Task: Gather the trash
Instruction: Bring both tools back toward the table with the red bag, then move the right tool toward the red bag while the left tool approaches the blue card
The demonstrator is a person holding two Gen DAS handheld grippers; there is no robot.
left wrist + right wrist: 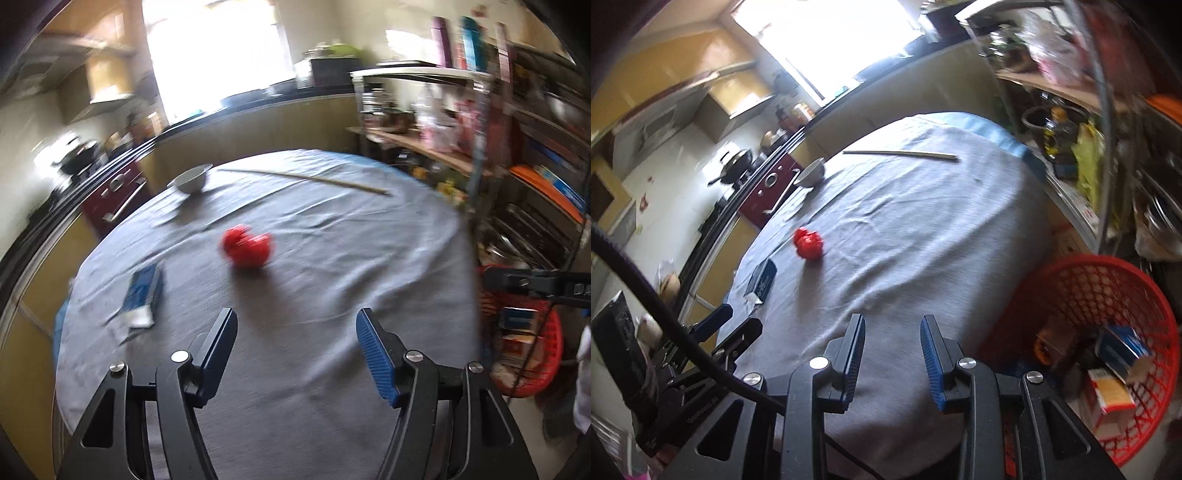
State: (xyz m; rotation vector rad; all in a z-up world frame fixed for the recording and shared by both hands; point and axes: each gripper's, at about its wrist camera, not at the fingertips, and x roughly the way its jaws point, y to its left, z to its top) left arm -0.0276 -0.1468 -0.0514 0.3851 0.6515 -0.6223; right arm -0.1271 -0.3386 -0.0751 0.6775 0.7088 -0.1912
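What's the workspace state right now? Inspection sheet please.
Surface: round table under a wrinkled grey cloth.
Job's things: crumpled red wrapper mid-table; blue carton near the left edge; red mesh basket beside the table, cartons already inside.
Clutter: white bowl, chopsticks at the far side.
Grippers: left tool open, empty; right tool narrow gap, empty.
Cables: black cable by the left tool.
Surroundings: kitchen counter, window, crowded shelves.
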